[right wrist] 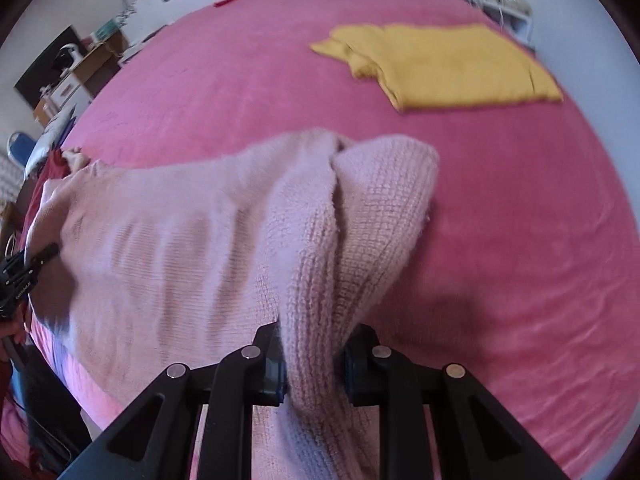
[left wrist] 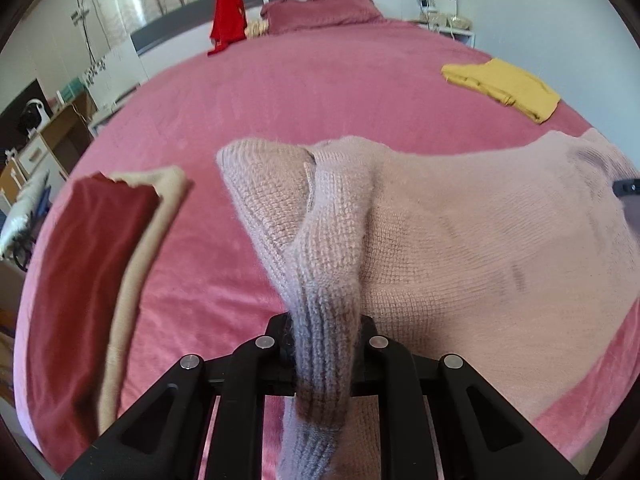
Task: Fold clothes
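Ribbed knit bunches between my left gripper's [left wrist: 323, 344] fingers, which are clamped on one edge of the pale pink sweater [left wrist: 460, 232], and my right gripper [right wrist: 314, 356] pinches the opposite edge the same way. Between them I have the sweater stretched above the pink bed [left wrist: 280, 92], with a folded yellow garment [right wrist: 440, 64] beyond and a dark red and cream stack [left wrist: 88, 280] at left.

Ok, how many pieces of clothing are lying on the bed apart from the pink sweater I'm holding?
4: dark red garment stacked on a cream garment at left, yellow garment far right, red garment by the headboard. More may be hidden.
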Demonstrator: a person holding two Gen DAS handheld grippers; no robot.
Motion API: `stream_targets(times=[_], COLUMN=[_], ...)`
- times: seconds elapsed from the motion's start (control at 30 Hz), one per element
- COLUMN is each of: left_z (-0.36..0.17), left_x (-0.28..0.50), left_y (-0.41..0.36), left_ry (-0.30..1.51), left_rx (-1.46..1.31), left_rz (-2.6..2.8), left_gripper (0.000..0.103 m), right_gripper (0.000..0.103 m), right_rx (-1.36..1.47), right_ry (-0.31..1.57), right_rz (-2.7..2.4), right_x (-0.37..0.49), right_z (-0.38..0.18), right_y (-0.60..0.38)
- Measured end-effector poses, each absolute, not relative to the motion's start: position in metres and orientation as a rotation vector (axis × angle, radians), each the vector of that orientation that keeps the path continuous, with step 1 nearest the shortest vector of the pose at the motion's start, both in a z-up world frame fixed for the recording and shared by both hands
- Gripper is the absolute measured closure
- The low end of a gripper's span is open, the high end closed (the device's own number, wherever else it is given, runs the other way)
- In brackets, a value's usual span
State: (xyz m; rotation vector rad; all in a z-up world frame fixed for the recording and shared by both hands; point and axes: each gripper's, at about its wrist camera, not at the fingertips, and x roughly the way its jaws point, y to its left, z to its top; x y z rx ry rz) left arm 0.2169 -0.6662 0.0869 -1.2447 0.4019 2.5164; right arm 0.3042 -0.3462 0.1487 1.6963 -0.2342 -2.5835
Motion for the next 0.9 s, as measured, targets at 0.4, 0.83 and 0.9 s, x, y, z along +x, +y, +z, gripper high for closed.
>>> stream_targets(times=[0.4, 0.83, 0.9], left_z=[0.147, 0.221, 0.233], left_x=[0.281, 0.322, 0.329], left_y=[-0.76, -0.915, -0.954], left_ry=[0.343, 0.0, -0.089], left_rx=[-1.144, -1.048, -1.029], left_rz=[2.604, 2.94, 3.028], left_gripper=[0.088, 0.088, 0.088], right_gripper=[0.085, 0.086, 0.086], right_rx=[1.49, 1.215, 1.156], right_ry=[0.049, 0.36, 0.394], right_rz=[-2.619, -2.47, -2.433], right_x=[0.269, 0.183, 0.159], right_z=[0.191, 0.31, 0.326], right_y=[-0.424, -0.609, -0.654])
